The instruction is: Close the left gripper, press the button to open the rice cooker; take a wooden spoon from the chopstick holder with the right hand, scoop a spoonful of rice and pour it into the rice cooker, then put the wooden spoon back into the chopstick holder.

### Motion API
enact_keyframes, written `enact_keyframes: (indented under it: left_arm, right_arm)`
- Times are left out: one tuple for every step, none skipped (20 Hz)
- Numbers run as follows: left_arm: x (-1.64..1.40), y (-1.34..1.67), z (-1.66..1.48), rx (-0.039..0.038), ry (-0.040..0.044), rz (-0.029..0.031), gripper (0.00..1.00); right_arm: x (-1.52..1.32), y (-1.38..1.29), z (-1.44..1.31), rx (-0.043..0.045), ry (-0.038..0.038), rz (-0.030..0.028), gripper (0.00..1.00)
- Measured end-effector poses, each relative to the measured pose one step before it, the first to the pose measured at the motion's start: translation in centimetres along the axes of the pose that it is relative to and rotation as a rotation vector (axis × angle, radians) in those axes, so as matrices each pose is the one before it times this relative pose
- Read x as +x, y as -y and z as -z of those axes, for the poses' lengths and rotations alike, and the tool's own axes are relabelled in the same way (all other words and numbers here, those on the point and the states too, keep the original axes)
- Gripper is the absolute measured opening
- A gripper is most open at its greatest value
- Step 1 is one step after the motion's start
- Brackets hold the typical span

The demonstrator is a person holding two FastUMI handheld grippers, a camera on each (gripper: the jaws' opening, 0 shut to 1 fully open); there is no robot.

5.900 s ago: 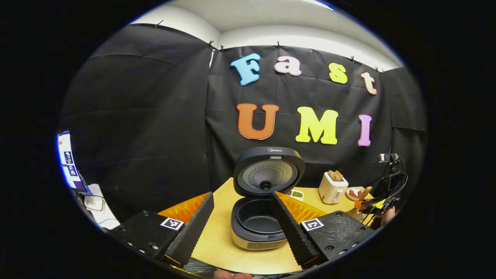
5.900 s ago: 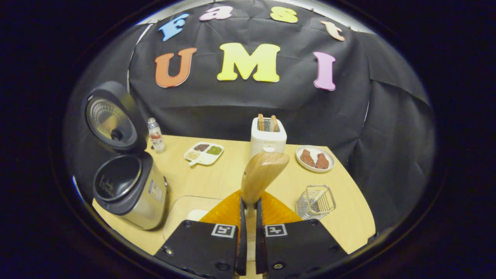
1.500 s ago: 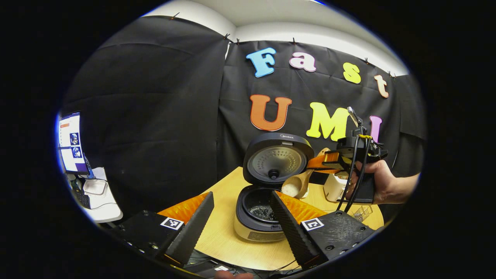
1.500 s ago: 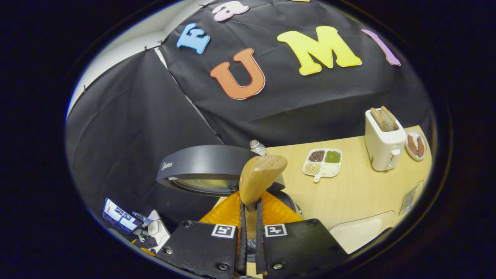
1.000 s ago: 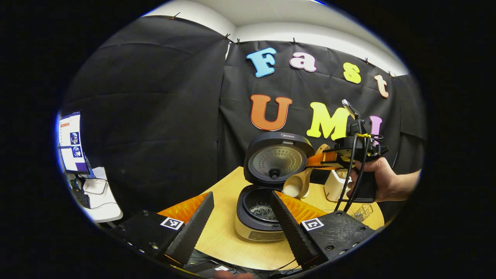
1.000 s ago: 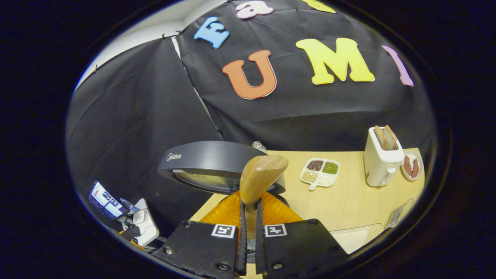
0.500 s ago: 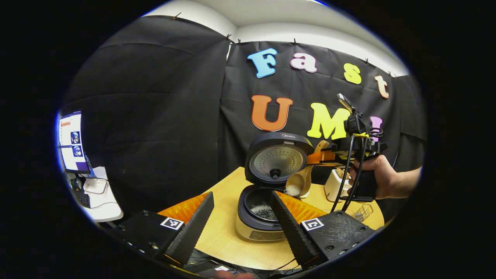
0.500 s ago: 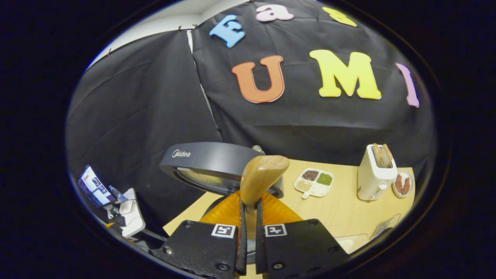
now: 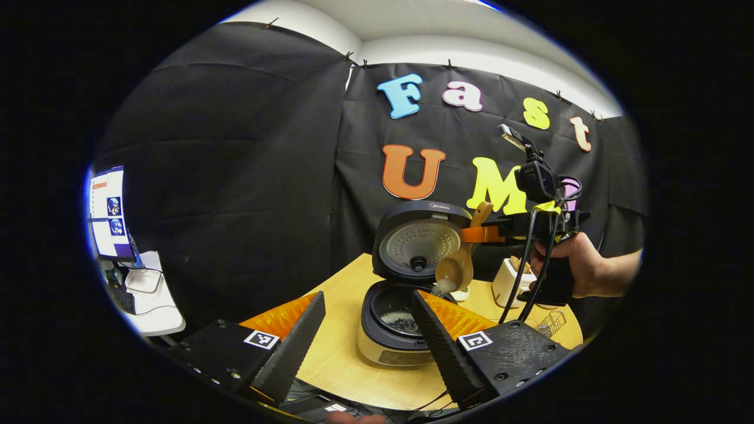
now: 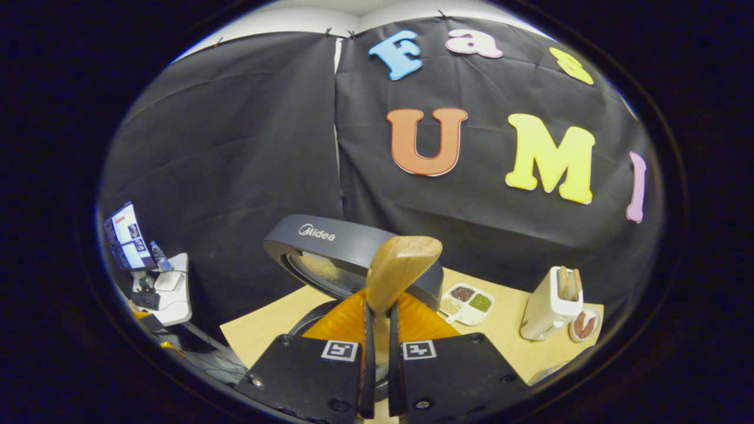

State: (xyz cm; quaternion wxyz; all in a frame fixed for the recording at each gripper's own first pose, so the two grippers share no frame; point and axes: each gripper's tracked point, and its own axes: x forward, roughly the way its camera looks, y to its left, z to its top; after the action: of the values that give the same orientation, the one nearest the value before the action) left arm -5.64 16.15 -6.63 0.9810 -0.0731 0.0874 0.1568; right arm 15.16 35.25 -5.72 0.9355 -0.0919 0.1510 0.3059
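The rice cooker (image 9: 406, 306) stands open on the surface (image 9: 347, 377), rice already in its pot. The right hand-held gripper (image 9: 471, 234), clamped on the wooden spoon (image 9: 458, 266), tips its bowl downward just above the pot's right rim, handle running steeply up. The left hand-held gripper (image 9: 368, 303) idles nearby, fingers apart.

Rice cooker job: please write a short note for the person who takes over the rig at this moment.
Right tongs: shut on the wooden spoon, tipped bowl-down over the rice cooker; rice is spilling from it.
Left tongs: open, holding nothing, hanging in front of the cooker.
Done: lid is up, rice lies in the pot.
Left: finish pouring, then return the spoon to the chopstick holder, which stands on the table right of the cooker.
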Motion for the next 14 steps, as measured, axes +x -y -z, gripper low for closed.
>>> enact_keyframes:
  left_arm:
    - [-0.069, 0.008, -0.031, 0.00007, 0.00154, -0.00042, 0.95]
    - [-0.144, -0.071, -0.103, -0.00019, 0.00218, -0.00067, 0.95]
    - [-0.017, 0.028, 0.01, -0.00106, 0.00099, 0.00108, 0.95]
    - [-0.1, -0.001, 0.011, -0.00064, 0.00047, 0.00077, 0.95]
    - [-0.004, 0.08, -0.008, 0.00011, -0.00007, 0.00058, 0.95]
    - [0.026, -0.047, 0.041, 0.00018, 0.00128, 0.00165, 0.95]
    - [0.02, 0.077, -0.028, 0.0, -0.00056, 0.00388, 0.95]
    - [-0.095, 0.014, -0.035, 0.00416, 0.00015, 0.00537, 0.95]
    - [-0.088, 0.03, 0.038, 0.00738, -0.00192, 0.00308, 0.95]
    - [0.036, 0.025, 0.101, 0.00535, -0.0007, 0.00265, 0.95]
    - [0.093, 0.112, -0.005, 0.00152, -0.0021, 0.00396, 0.95]
    - [-0.121, -0.035, -0.073, -0.00013, -0.00355, 0.00318, 0.95]
    - [-0.097, 0.094, 0.038, 0.0015, -0.00227, 0.00219, 0.95]
    - [0.027, 0.09, 0.025, -0.00007, -0.00251, 0.0012, 0.95]
  right_arm:
    - [-0.129, -0.111, -0.269, -0.02129, 0.00475, 0.00285, 0.14]
    - [-0.168, -0.224, -0.117, -0.02352, 0.00679, 0.00438, 0.14]
    - [-0.019, -0.2, -0.114, -0.02284, 0.00701, 0.00334, 0.14]
    - [-0.109, -0.219, -0.175, -0.0223, 0.0083, 0.00025, 0.14]
    - [-0.164, -0.149, -0.209, -0.02153, 0.00696, -0.00059, 0.14]
    - [-0.219, -0.202, -0.281, -0.01971, 0.00778, -0.00213, 0.14]
    - [-0.095, -0.294, -0.396, -0.01827, 0.01044, -0.00157, 0.14]
    - [-0.053, -0.276, -0.347, -0.02446, 0.01185, -0.00075, 0.14]
    - [-0.114, -0.225, -0.281, -0.02561, 0.01248, -0.00043, 0.14]
    - [-0.09, -0.175, -0.262, -0.0227, 0.0114, 0.00107, 0.14]
    - [-0.083, -0.137, -0.029, -0.01516, 0.00829, -0.00175, 0.14]
    - [-0.147, -0.233, -0.017, -0.00895, 0.00597, -0.00263, 0.14]
    - [-0.118, -0.132, -0.032, -0.00036, 0.00449, -0.00195, 0.14]
    - [-0.128, 0.07, -0.079, 0.0047, 0.00316, -0.00014, 0.14]
